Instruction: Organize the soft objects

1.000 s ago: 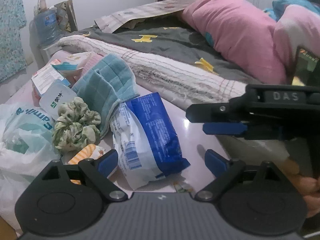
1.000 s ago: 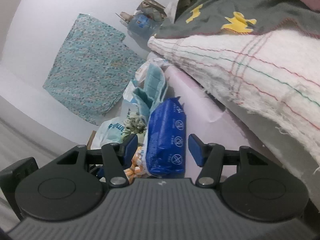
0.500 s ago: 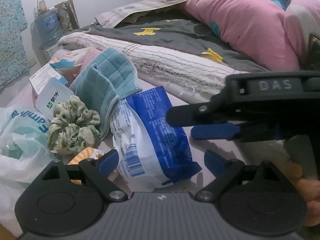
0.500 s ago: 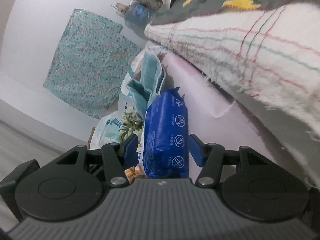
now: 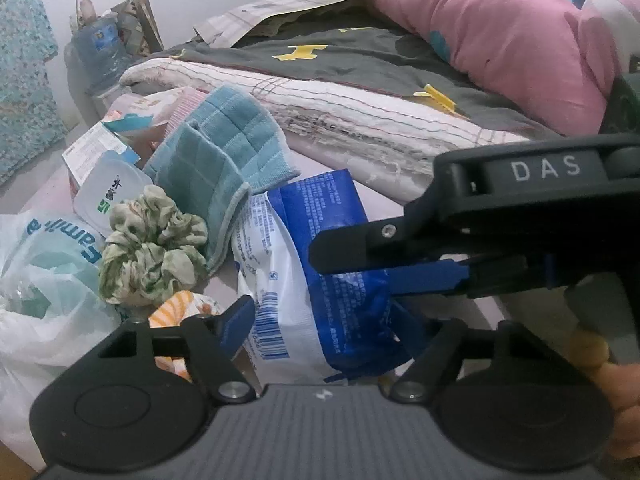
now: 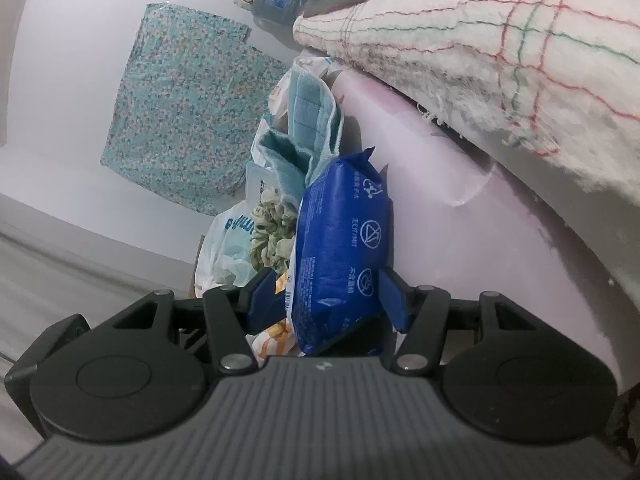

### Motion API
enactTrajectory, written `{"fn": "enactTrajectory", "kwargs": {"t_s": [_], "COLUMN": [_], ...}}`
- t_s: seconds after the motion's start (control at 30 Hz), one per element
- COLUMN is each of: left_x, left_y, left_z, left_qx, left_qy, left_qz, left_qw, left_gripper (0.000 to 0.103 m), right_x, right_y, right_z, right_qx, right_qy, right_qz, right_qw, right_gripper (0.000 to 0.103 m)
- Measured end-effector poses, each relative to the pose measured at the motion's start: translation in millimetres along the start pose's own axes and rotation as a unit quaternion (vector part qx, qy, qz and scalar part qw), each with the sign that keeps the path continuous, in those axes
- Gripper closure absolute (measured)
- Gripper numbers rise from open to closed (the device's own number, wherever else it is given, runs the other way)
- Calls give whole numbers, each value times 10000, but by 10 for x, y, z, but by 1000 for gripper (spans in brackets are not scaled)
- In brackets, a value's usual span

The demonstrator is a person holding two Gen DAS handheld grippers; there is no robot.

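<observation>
Wet-wipes pack (image 5: 316, 276), blue and white with a barcode at its near end, lies flat on the pale pink bed surface (image 5: 404, 204). Its long axis runs away from the left wrist camera toward the folded blankets, tilted slightly rightward at the far end. In the right wrist view the same pack (image 6: 340, 256) stands edge-on between the blue pads, its crimped far seam pointing toward the teal cloths.

The left gripper (image 5: 326, 326) is spread wide, one blue pad on each side of the pack's near end; whether either pad touches it is unclear. The right gripper (image 6: 332, 298) is also parted, its pads just beside the pack's two faces; contact cannot be confirmed, so I cannot tell whether it has a hold. Seen from the left camera, the right gripper reaches in from the right across the pack's middle.

Left of the pack sit a green floral scrunchie (image 5: 150, 244), two teal checked cloths (image 5: 218, 152), an orange-striped item (image 5: 180, 308) and a white plastic bag (image 5: 44, 280).
</observation>
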State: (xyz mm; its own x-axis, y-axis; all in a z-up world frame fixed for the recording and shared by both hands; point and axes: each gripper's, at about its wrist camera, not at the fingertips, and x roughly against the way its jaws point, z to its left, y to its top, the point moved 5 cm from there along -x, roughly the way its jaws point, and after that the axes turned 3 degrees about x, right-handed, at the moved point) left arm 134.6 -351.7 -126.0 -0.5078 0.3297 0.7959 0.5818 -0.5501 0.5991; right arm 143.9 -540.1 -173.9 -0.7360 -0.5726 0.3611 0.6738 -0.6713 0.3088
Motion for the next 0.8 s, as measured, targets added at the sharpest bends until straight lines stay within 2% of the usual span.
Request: {"fn": "enactTrajectory", "kwargs": {"t_s": [0.3, 0.47, 0.6, 0.7, 0.8], "left_x": [180, 318, 378, 393, 383], "left_y": [-109, -234, -322, -408, -494], "left_z": [7, 143, 325, 502, 626], "left_qx": [326, 965, 1674, 2409, 2872], "left_qy": [-383, -948, -1438, -1962, -2345], "left_qz": [91, 192, 243, 268, 318], "left_qw": [9987, 9906, 9750, 9501, 9282], "left_gripper": [35, 36, 36, 36, 36], "right_x": [207, 353, 360, 317, 243], "right_y": [-151, -267, -325, -366, -388], "right_z": [26, -5, -75, -46, 34], "right_qx": [-59, -254, -502, -561, -529], "right_qy": [54, 191, 232, 377, 477], "right_qz": [31, -46, -81, -38, 26], "right_qw": [10000, 9995, 9984, 9977, 9975], "right_gripper": [46, 46, 46, 46, 46]}}
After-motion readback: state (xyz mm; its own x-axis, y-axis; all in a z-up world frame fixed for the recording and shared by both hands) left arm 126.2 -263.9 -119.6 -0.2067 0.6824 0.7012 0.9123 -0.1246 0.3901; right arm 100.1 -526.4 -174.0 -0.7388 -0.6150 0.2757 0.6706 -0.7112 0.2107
